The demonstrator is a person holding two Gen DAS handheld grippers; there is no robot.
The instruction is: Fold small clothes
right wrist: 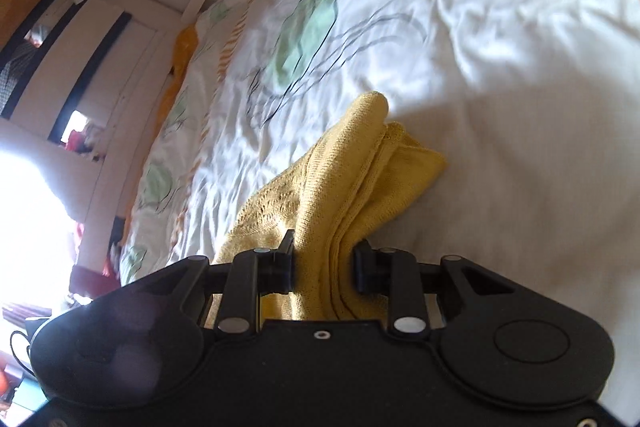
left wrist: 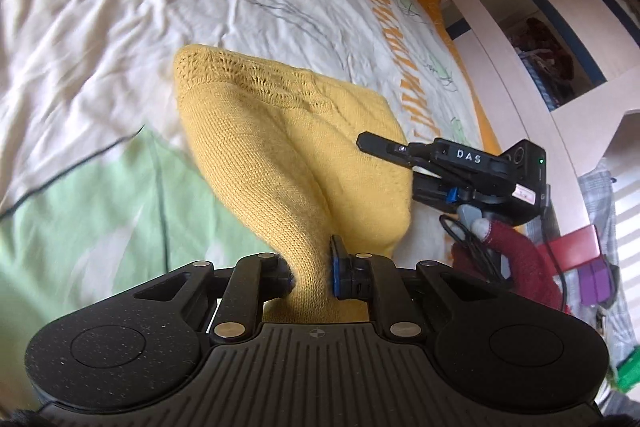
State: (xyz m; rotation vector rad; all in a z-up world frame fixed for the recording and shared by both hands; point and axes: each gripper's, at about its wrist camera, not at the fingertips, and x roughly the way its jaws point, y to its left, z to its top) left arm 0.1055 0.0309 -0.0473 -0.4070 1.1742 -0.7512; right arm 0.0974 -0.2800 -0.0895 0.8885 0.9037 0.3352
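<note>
A small yellow knit garment (left wrist: 280, 147) hangs bunched above the bed. My left gripper (left wrist: 311, 273) is shut on one gathered end of it. My right gripper (right wrist: 325, 267) is shut on another part of the same yellow knit garment (right wrist: 348, 183), with several folded layers between its jaws. The right gripper also shows in the left wrist view (left wrist: 404, 155), against the garment's right side. The garment's far end droops toward the sheet in both views.
The bed is covered by a white duvet (left wrist: 100, 27) with green shapes and orange stripes. A white bed frame and shelves (left wrist: 540, 27) stand past its edge. A dark red cloth (left wrist: 516, 251) and a purple box (left wrist: 596, 279) lie at the right.
</note>
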